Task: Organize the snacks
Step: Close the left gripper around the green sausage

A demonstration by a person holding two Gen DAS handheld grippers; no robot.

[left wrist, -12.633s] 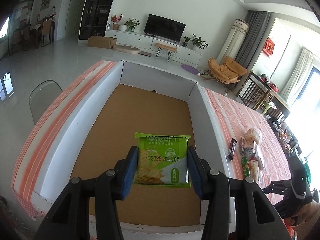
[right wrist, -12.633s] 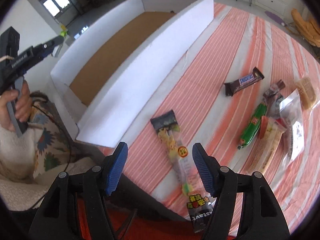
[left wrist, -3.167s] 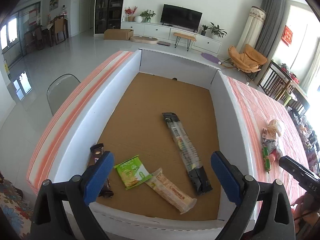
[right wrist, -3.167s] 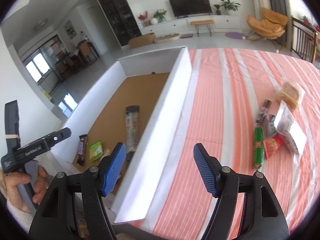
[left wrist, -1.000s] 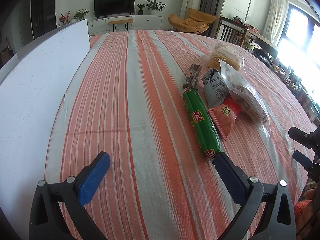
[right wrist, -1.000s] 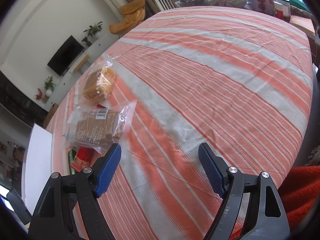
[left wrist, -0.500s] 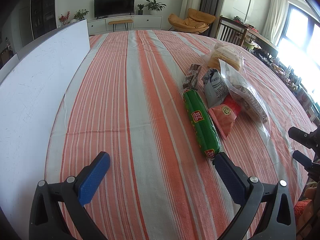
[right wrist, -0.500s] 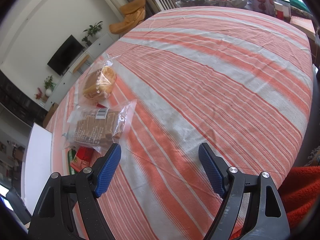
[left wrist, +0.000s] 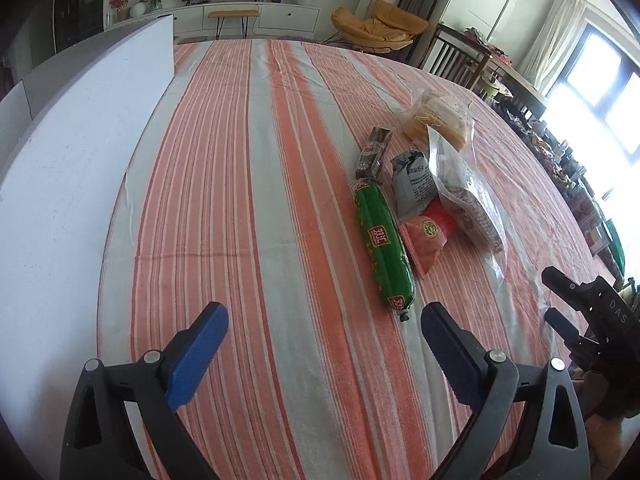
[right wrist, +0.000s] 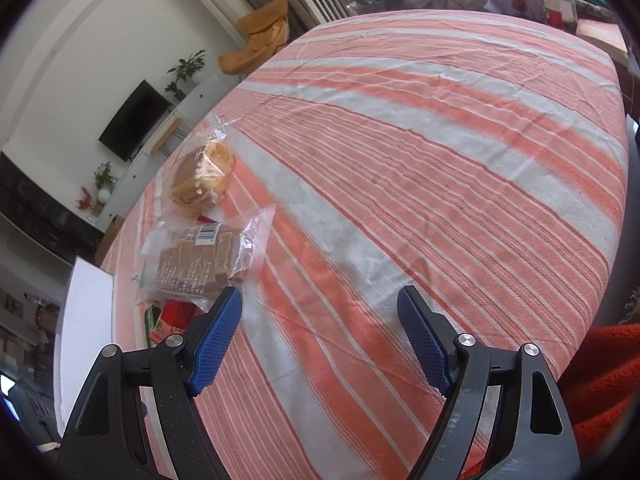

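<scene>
My left gripper (left wrist: 324,334) is open and empty above the striped tablecloth (left wrist: 248,184). Just ahead of its right finger lies a long green sausage pack (left wrist: 383,240). Beside it lie an orange-red packet (left wrist: 426,236), a grey packet (left wrist: 412,182), a dark bar (left wrist: 374,152), a clear bag of brown biscuits (left wrist: 468,200) and a bagged bun (left wrist: 438,120). My right gripper (right wrist: 320,334) is open and empty over bare cloth; the biscuit bag (right wrist: 200,260) and bun (right wrist: 202,178) lie left of it.
The white wall of the big cardboard box (left wrist: 68,168) runs along the left of the table; it also shows in the right wrist view (right wrist: 86,320). The right gripper's body (left wrist: 592,312) shows at the table's right edge. Chairs and a cluttered table stand beyond.
Over the last second nothing visibly moved. Earlier, both grippers left the box, where several snacks now lie, and turned toward the snacks on the tablecloth.
</scene>
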